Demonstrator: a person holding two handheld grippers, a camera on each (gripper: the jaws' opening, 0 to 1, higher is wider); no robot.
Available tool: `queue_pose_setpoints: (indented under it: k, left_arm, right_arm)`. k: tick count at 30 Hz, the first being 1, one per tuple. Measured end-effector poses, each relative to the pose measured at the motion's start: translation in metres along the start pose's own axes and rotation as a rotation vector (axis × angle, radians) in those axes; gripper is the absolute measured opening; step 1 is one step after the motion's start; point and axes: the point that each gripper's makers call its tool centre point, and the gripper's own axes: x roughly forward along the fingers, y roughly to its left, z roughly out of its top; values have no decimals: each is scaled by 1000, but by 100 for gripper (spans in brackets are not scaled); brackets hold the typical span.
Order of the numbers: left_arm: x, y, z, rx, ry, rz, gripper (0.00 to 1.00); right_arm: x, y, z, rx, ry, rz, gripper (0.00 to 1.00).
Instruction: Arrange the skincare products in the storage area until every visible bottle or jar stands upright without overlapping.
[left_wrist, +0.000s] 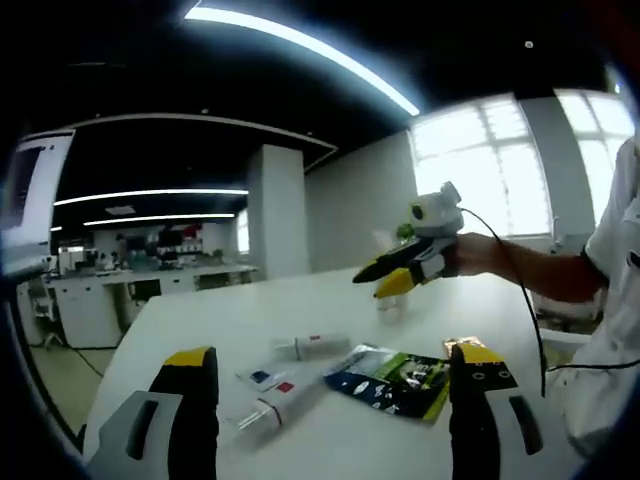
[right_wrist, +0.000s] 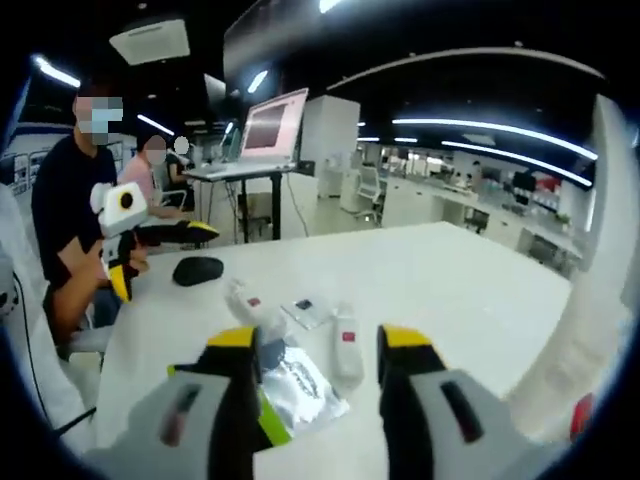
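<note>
The white table (left_wrist: 330, 430) carries a scatter of skincare items, all lying flat. In the left gripper view, a dark printed sachet (left_wrist: 392, 380) with a yellow-green edge lies just right of centre. A white tube (left_wrist: 283, 402) lies beside it, its long axis running diagonally and its cap toward the left gripper (left_wrist: 335, 385). A second white tube (left_wrist: 312, 346) lies farther back, roughly crosswise. A small flat card (left_wrist: 260, 377) sits between the two tubes.

The left gripper's jaws stand wide apart, holding nothing. The right gripper (left_wrist: 385, 280) is seen across the table in a person's hand (left_wrist: 478, 252), above the surface. Its jaws look slightly parted, with nothing between them.

In the right gripper view, a dark computer mouse (right_wrist: 198, 270) rests near the table's far-left edge, well apart from the products. A foil sachet (right_wrist: 300, 385) lies between that gripper's own jaws. Open tabletop extends to the right and beyond the items. Seated people and a monitor (right_wrist: 270, 125) stand past the table edge.
</note>
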Motion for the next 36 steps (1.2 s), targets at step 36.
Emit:
queue_pose_setpoints:
  k: [36]
  left_arm:
    - [0, -3, -1, -30, -11, -40, 97]
  right_arm:
    - [84, -23, 9, -26, 243, 71, 46]
